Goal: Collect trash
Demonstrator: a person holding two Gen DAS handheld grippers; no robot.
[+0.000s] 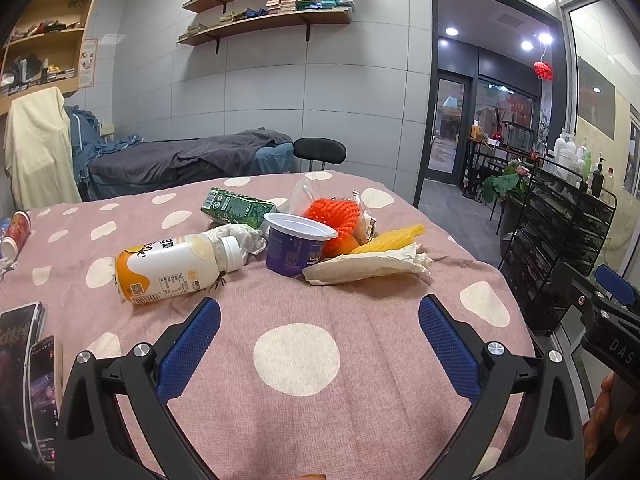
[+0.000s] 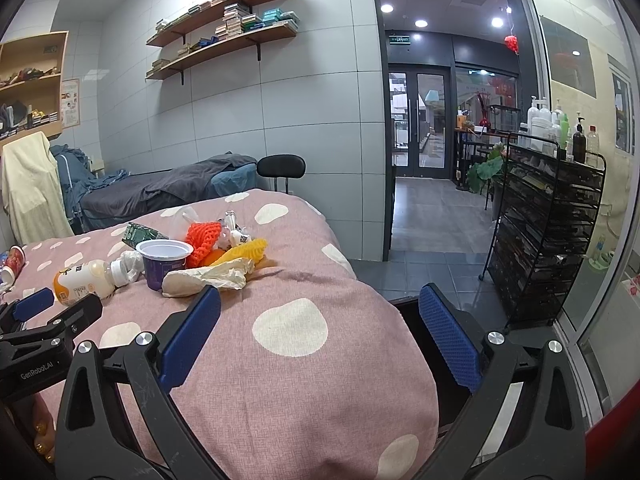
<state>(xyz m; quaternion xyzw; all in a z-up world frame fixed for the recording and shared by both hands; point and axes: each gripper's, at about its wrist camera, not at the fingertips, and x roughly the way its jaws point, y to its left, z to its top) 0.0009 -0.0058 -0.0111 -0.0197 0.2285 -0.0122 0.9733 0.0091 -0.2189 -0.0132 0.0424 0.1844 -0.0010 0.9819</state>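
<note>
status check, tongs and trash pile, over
Left tongs open, empty, low over the bedspread. Right tongs open, empty, at the bed's edge. Trash pile untouched: bottle on its side, purple cup upright. Approach clear.

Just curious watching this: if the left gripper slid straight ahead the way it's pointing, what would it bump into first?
Probably the purple plastic cup with the crumpled beige paper wrapper at its foot. The open left gripper has only bare pink dotted bedspread before them, though depth is hard to judge.
</note>
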